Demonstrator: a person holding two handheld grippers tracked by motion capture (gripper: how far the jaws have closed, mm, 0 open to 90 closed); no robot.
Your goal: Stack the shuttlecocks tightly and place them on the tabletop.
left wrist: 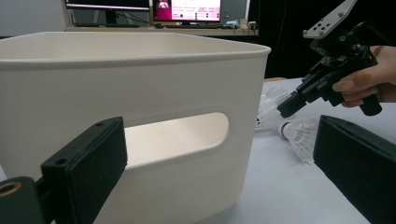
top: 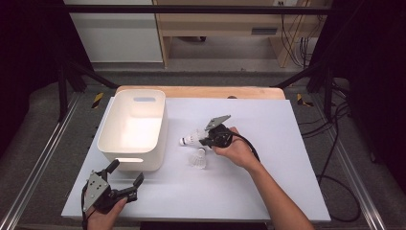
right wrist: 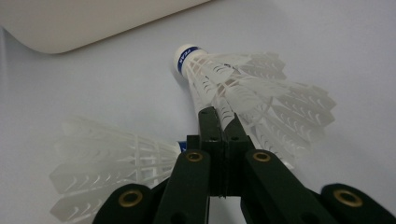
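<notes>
White shuttlecock (right wrist: 219, 79) pinched by its skirt in right gripper (right wrist: 219, 116); lift gently toward bin (top: 134, 125); left gripper (top: 125, 178) fingers wide, empty.

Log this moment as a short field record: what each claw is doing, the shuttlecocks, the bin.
right claw: shut on the feather skirt of held shuttlecock, cork pointing toward the bin
second shuttlecock: lying on the white table, just beside the right claw
white bin: upright at table's left, nothing seen inside
left claw: open, holding nothing, facing the bin's handle slot
</notes>
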